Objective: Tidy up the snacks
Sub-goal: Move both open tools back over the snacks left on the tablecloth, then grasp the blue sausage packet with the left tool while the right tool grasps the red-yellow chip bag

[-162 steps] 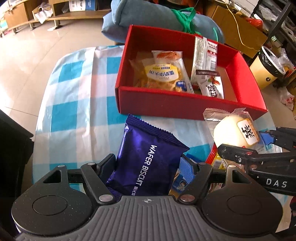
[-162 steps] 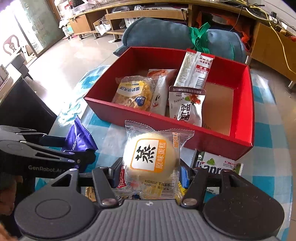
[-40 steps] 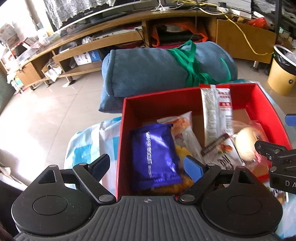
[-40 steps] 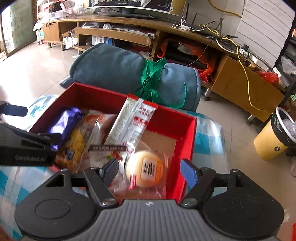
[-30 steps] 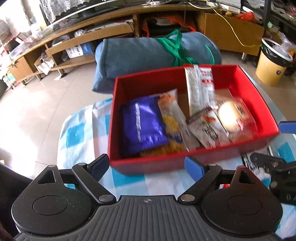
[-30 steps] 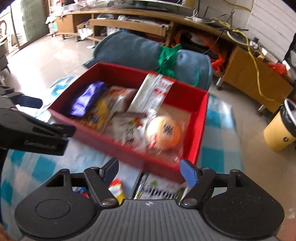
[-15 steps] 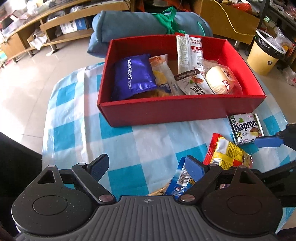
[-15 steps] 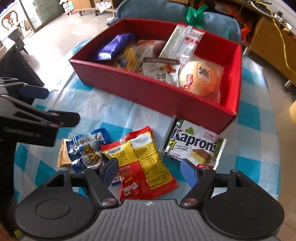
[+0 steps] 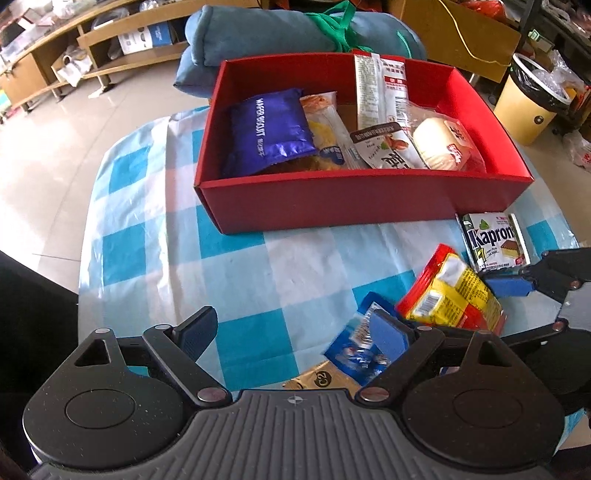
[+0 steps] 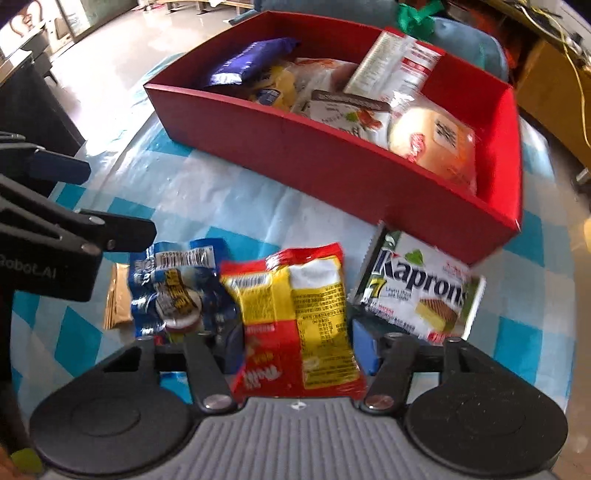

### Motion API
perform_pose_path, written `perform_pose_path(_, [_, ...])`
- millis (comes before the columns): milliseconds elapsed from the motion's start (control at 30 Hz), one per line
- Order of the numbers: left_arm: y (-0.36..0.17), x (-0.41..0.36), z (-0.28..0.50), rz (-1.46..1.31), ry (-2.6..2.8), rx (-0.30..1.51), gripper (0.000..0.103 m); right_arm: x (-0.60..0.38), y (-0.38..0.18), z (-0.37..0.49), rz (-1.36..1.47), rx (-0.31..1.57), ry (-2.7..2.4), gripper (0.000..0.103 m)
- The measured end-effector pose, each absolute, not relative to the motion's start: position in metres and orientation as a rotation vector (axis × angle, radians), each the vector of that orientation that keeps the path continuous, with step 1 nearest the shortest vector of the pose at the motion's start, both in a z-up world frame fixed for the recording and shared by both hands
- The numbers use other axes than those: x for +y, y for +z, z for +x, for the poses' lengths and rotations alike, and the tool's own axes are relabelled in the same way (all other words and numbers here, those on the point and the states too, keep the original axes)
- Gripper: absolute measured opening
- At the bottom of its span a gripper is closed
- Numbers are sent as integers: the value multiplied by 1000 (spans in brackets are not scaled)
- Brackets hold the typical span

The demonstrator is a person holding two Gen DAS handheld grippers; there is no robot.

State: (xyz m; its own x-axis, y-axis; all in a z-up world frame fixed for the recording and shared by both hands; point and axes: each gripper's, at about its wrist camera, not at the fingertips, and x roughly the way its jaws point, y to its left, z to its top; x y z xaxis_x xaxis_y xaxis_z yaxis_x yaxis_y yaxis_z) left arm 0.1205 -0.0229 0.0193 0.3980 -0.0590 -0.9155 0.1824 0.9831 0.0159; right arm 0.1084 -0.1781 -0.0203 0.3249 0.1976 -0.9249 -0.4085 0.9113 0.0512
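Red-and-yellow snack packet [image 10: 295, 317] between the spread fingers of the right gripper [image 10: 299, 347], red box [image 10: 369, 166] beyond

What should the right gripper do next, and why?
Probably close on the red-and-yellow packet. The right gripper is open with that packet lying between its fingers on the checked cloth; it is not yet in the red box.

One red cardboard box [image 9: 354, 201]. Inside it, five snack packets can be counted, with others possibly hidden. Four packets lie loose on the blue-and-white checked tablecloth [image 9: 258, 280]. Two black grippers. One yellow waste bin [image 9: 528, 99]. One rolled blue blanket [image 9: 280, 27].
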Motion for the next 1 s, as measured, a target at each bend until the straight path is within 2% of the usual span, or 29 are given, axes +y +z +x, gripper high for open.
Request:
perform_pose_path(300, [10,-40,111,105,-218,1210,93,-202,-10,79,-193,1193,331,48])
perform_pose_path(500, [-8,-51,113,-14,-221,1316,93,-215,-8,72,-225,1182,285,48])
perform_pose_path(667, [-19,-57,118,-94,-101,1315,95,-218,-8,69,-221,1176,295,49])
perform_pose_path(833, [-29,-71,119,-10,-17,1249,90,-225,-13,71,-180,1202,292,53])
perform_pose_path(900, [-26,-77,112,39,-54,1214,81,-225,-18,70,-187,1216,288,55])
perform_pose_path(1000, [-22,-83,108,134,-100,1200,77,-222,-23,68,-194,1220,287,61])
